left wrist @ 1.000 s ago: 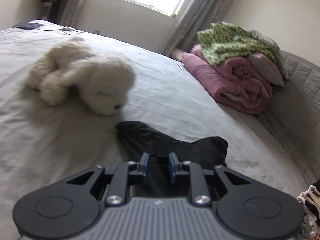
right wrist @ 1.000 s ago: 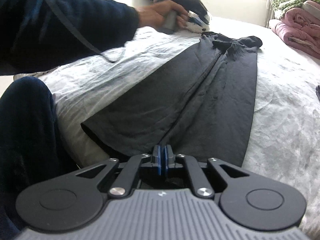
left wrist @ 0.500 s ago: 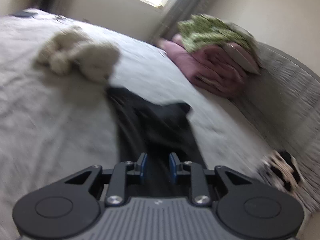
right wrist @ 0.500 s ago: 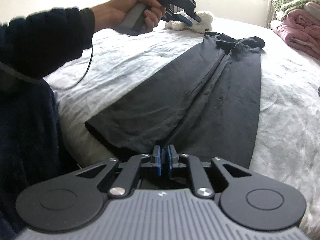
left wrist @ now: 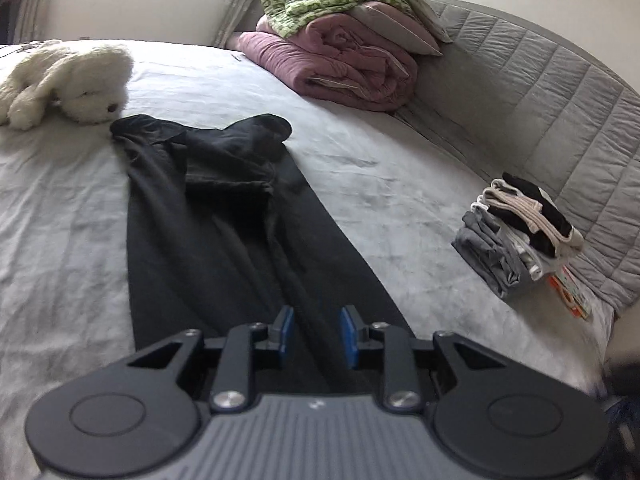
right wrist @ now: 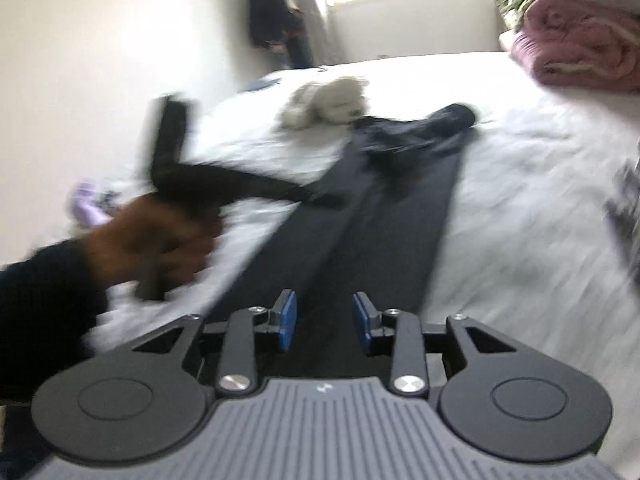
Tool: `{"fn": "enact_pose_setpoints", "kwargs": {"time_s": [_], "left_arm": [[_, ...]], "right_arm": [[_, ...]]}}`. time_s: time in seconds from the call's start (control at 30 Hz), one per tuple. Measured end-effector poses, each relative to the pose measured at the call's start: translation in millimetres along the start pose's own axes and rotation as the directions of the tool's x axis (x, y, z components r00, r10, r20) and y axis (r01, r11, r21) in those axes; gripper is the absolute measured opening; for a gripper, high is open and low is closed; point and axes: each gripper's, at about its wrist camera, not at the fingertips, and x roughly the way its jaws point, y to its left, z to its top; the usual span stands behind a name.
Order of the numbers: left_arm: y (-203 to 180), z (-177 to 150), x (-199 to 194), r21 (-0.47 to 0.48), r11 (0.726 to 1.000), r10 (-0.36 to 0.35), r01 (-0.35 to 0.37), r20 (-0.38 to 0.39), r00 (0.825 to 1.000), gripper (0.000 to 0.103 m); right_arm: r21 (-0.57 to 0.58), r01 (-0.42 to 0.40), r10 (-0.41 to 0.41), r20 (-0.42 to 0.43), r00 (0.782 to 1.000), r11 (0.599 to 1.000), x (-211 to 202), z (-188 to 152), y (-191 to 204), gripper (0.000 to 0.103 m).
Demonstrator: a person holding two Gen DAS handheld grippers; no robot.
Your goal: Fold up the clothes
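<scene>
White bed: black garment stretches lengthwise away; both grippers apparently opening, empty.

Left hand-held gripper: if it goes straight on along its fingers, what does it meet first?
Probably the black garment spread on the bed. The left hand-held gripper, its jaws opening and empty, points down at the cloth; exact depth is unclear.
</scene>
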Motion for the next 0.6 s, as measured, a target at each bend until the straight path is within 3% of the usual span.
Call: {"fn": "enact_pose_setpoints", "kwargs": {"time_s": [0.13, 0.2, 0.3, 0.4, 0.5, 0.6], "left_arm": [[5, 6, 7, -0.012, 1.0, -0.022, 0.023, 0.035, 0.999, 0.031], [0, 5, 13, 0.027, 0.999, -0.021, 0.02, 0.031, 0.999, 0.031], [-13, -2, 25, 0.122, 0.993, -0.004, 0.006, -0.013, 1.0, 0.031], [-19, -11, 35, 0.204, 0.976, 0.089, -0.074, -0.065, 0.994, 0.03], [-14, -15, 36, 0.208, 0.974, 0.108, -0.091, -0.072, 0.992, 0.029], [-11, -13, 34, 0.192, 0.977, 0.105, -0.09, -0.07, 0.992, 0.029]], "right_arm": [[-0.004, -0.019, 0.019, -0.08, 0.997, 1.0, 46, 40, -31, 0.033], [-0.061, -0.033, 0.026, -0.117, 0.993, 0.998, 67, 48, -35, 0.025], [-0.073, -0.091, 0.076, -0.188, 0.979, 0.993, 93, 48, -39, 0.023], [-0.109, -0.137, 0.107, -0.247, 0.963, 0.985, 110, 32, -34, 0.023], [-0.196, -0.06, 0.01, -0.246, 0.969, 0.979, 119, 20, -35, 0.001], [-0.164, -0.017, -0.02, -0.222, 0.975, 0.986, 112, 23, -46, 0.002]]}}
